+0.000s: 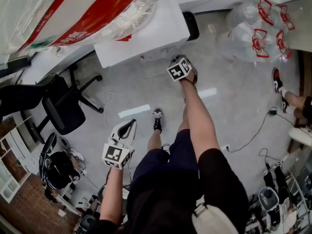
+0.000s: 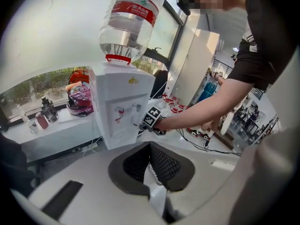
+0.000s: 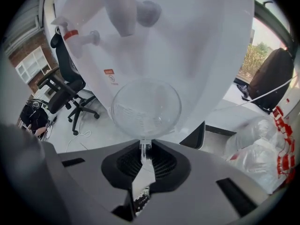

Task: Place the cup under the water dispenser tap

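Beneath the water dispenser taps [image 3: 123, 13], the right gripper [image 3: 144, 146] jaws pinch the clear plastic cup [image 3: 146, 109] by its rim; the left gripper [image 2: 151, 146] jaws meet, empty.

An office-like workroom: a water dispenser [image 2: 123, 109] with its upturned bottle [image 2: 131, 20], a black swivel chair [image 1: 63, 108] beside it, loose cables [image 1: 253, 135] across the grey floor [image 1: 141, 89] nearby.
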